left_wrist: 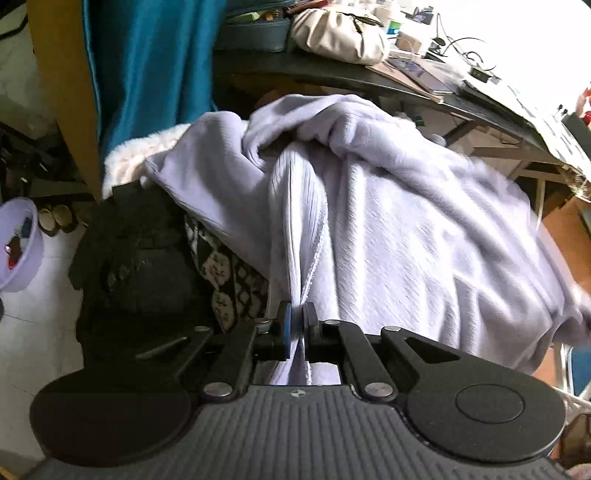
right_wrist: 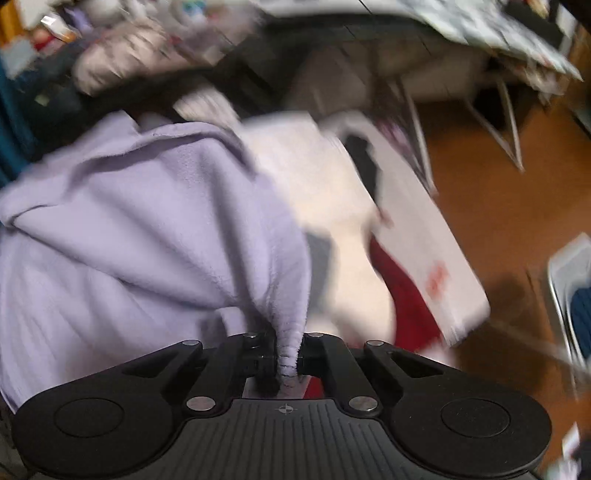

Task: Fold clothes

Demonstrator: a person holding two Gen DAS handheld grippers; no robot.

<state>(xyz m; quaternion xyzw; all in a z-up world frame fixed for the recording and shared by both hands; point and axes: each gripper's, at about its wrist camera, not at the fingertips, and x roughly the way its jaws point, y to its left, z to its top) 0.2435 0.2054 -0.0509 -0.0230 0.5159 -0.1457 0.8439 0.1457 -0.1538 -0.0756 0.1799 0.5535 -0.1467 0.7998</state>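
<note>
pinching the lilac fleece (left_wrist: 388,221) at 2 bunched edges, my left gripper (left_wrist: 297,325) and right gripper (right_wrist: 290,354) hold it above the clothes pile (left_wrist: 155,258); soft, floppy, best held by corners.

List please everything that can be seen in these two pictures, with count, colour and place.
lilac garment: one, pale purple, spread between both grippers
black clothing: one heap, black, left below the garment
patterned cloth: one, black and cream, under the garment's edge
teal curtain: one, teal, upper left
beige pouch: one, beige, on the dark desk
white cloth: one, white with red, right of the garment, blurred
left gripper: black, shut on the garment
right gripper: black, shut on the garment
</note>
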